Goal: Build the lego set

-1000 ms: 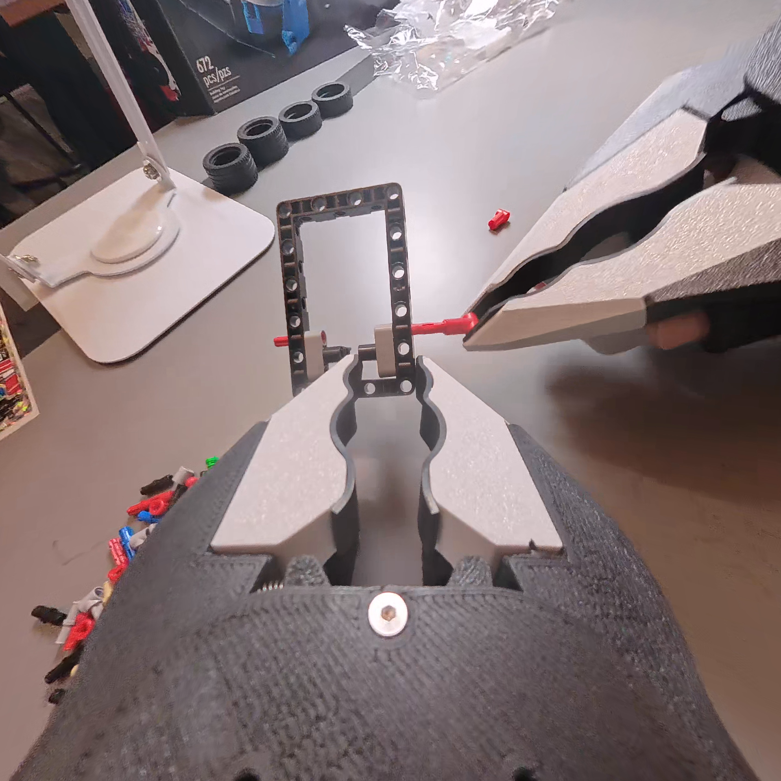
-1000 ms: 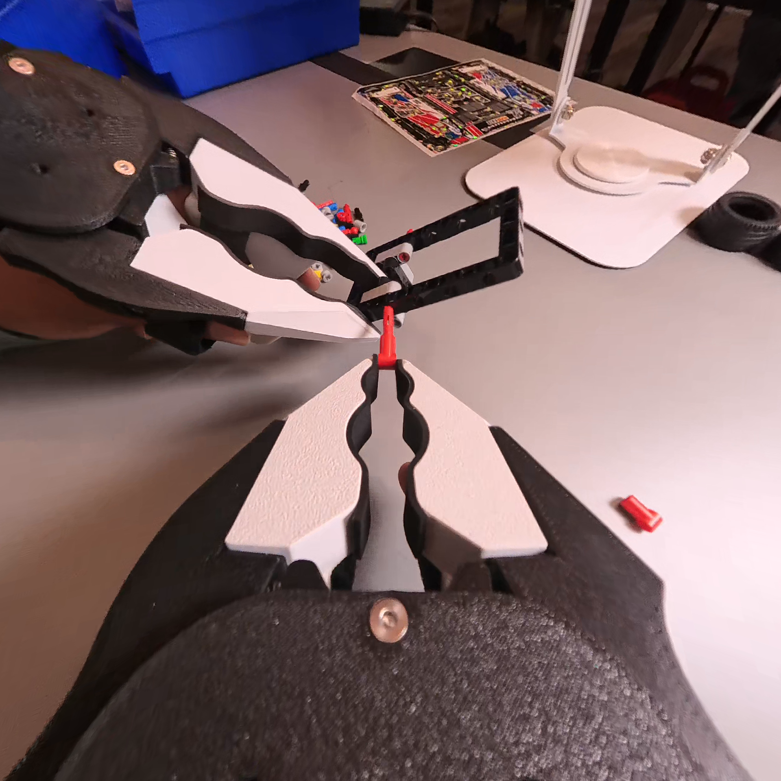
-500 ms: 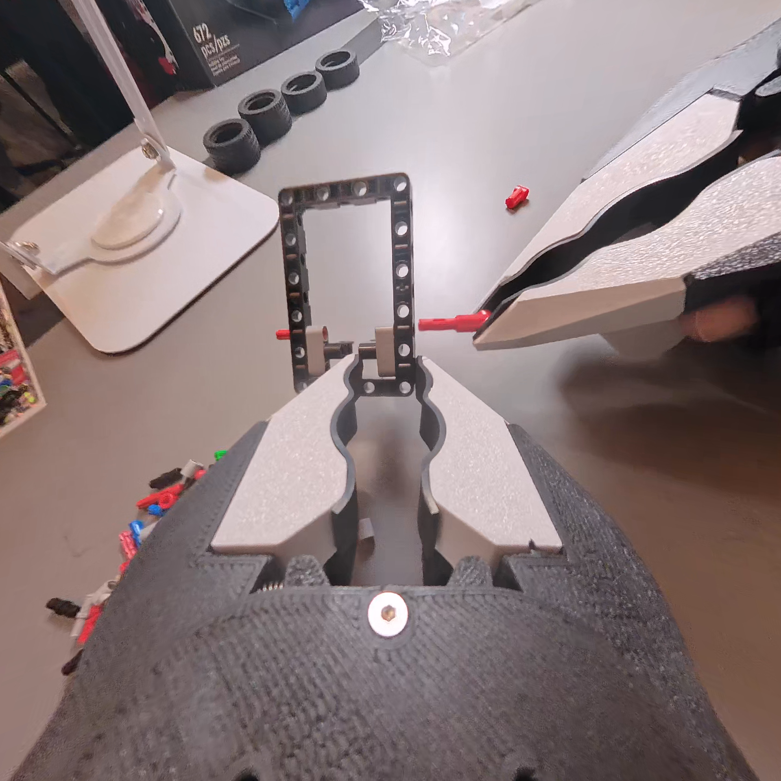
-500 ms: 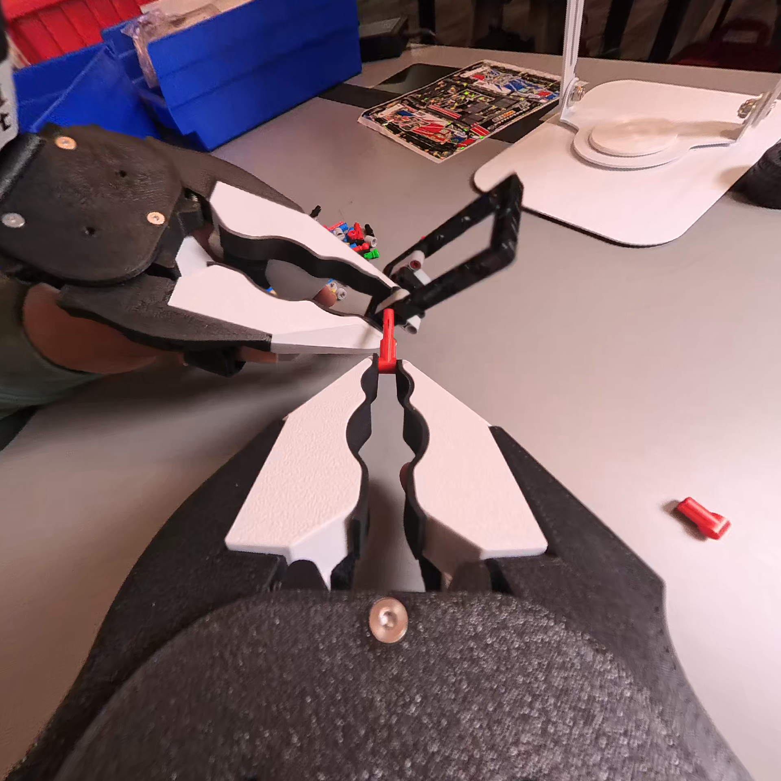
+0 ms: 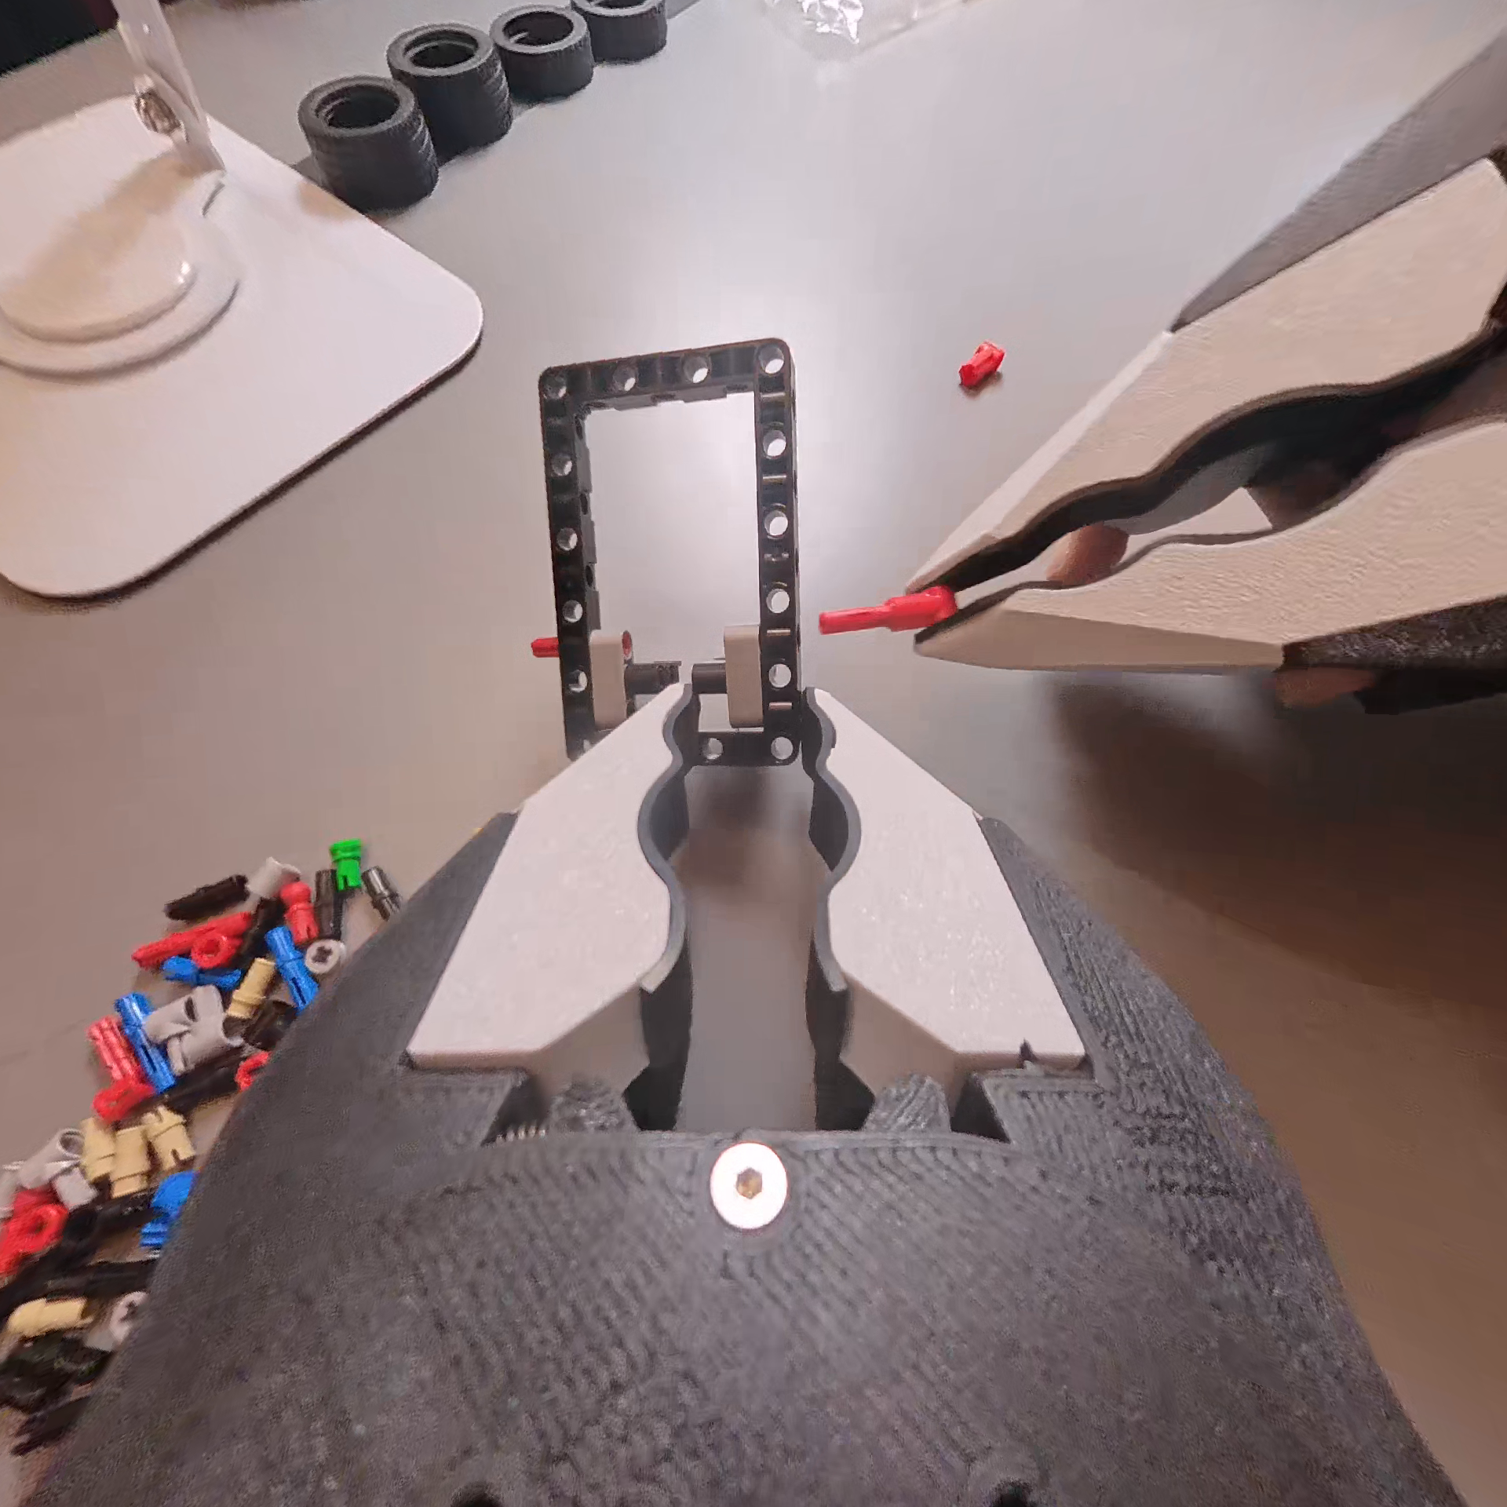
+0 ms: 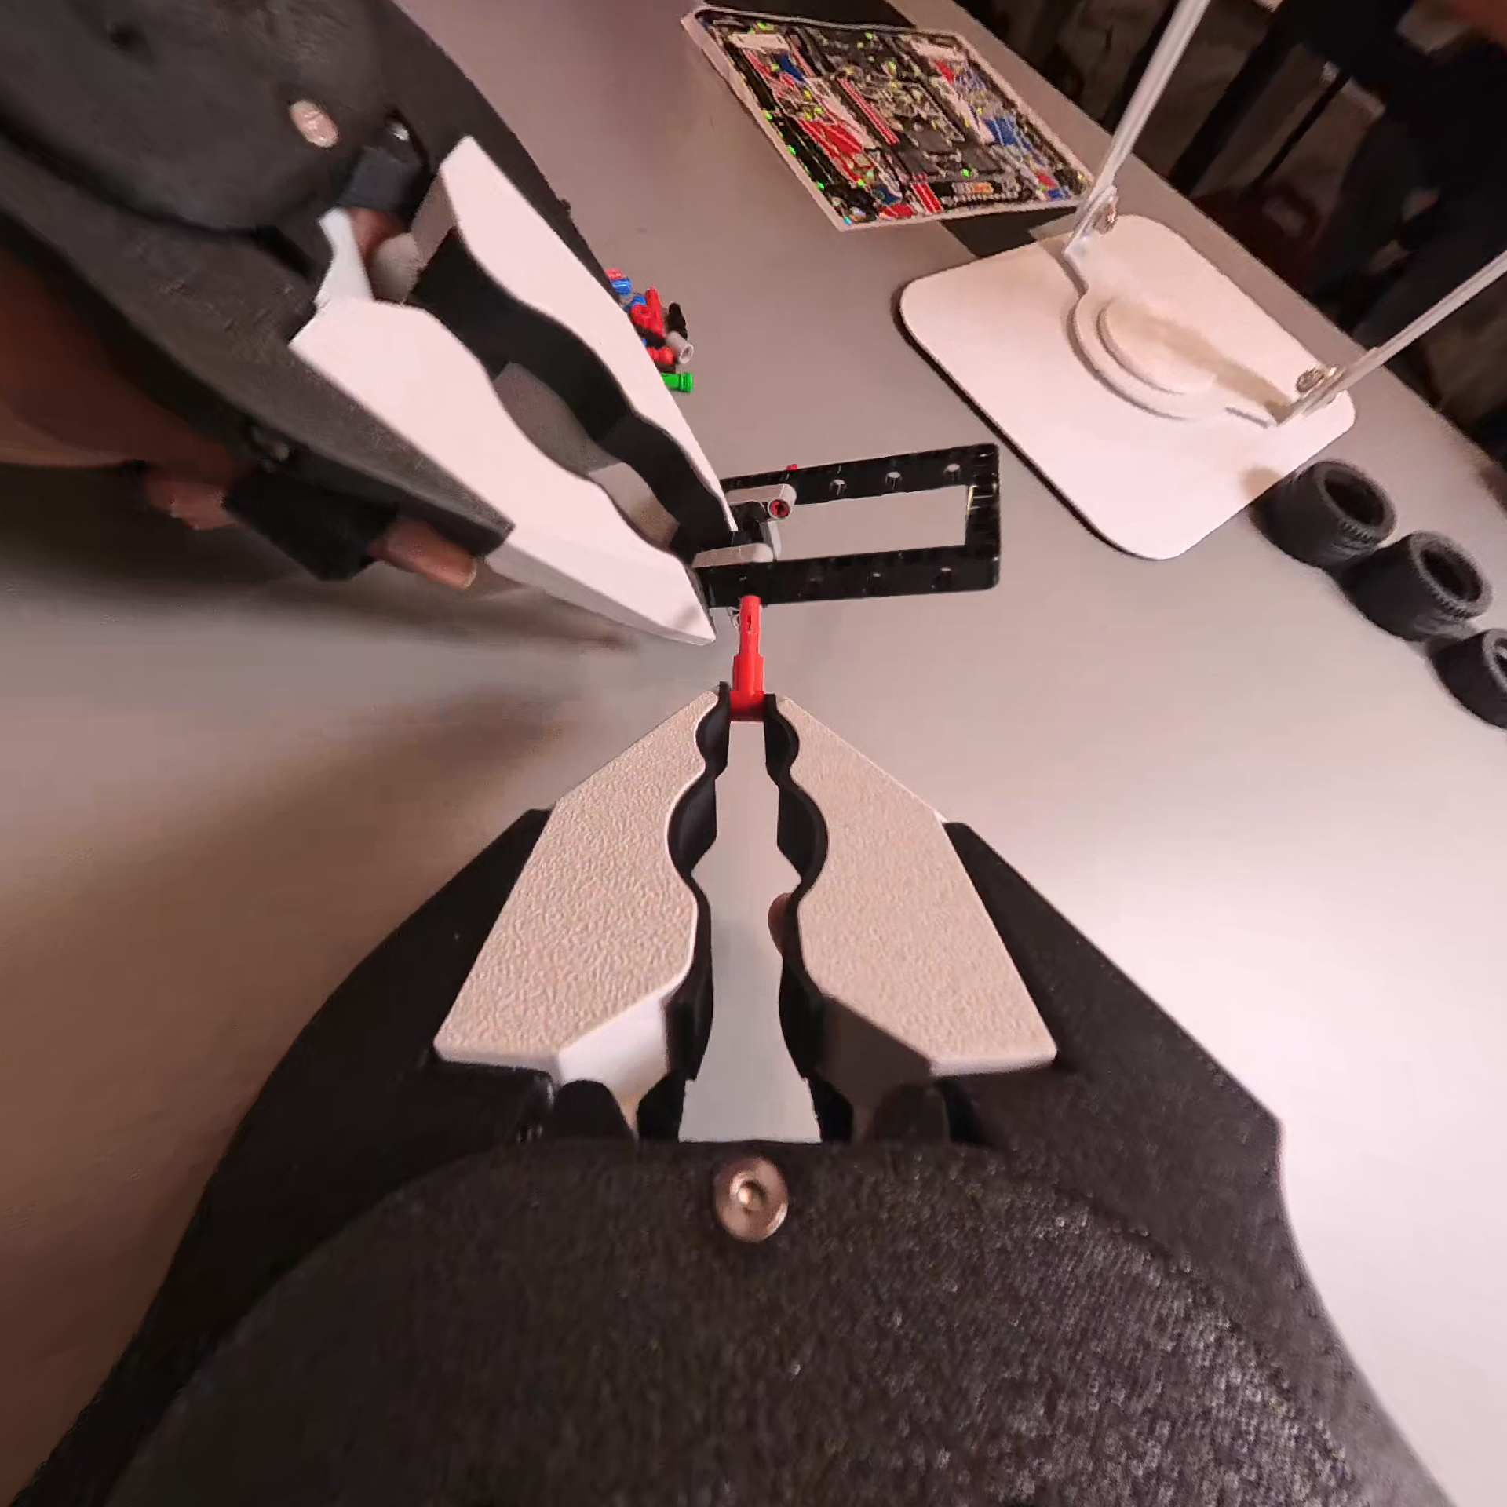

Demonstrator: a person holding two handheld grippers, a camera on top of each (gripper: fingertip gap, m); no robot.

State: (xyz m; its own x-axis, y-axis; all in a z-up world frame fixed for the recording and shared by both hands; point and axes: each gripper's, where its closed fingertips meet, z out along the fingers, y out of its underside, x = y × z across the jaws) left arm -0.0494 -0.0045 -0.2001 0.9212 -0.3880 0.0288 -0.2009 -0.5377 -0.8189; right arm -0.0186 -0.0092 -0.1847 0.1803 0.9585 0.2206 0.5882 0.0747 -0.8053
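My left gripper [image 5: 746, 718] is shut on the near end of a black rectangular lego frame [image 5: 775, 489], held above the table. Two grey connectors [image 5: 744, 670] sit inside the frame's near end, and a red pin tip [image 5: 542, 647] sticks out of its left beam. My right gripper [image 6: 746, 709] is shut on a red axle pin [image 6: 747, 656]. The pin points at the outer side of the frame's beam [image 6: 848, 575], its tip just short of it. In the left wrist view the red pin [image 5: 885, 613] stands a small gap right of the frame.
A pile of small coloured pins [image 5: 163, 1036] lies at the left. A loose red piece [image 5: 981, 375] lies on the table beyond the frame. Several black tyres [image 5: 444, 81] and a white stand base [image 5: 163, 342] are at the back. An instruction sheet [image 6: 889, 114] lies further back. Left tips to right tips: about 4 cm. Between my right fingertips and the loose red piece [image 5: 981, 375] there is roughly 12 cm.
The red pin was touching the frame's side a second ago; it has drawn back, leaving a small gap. Both grippers and the frame have shifted; the frame now appears level in the right view.
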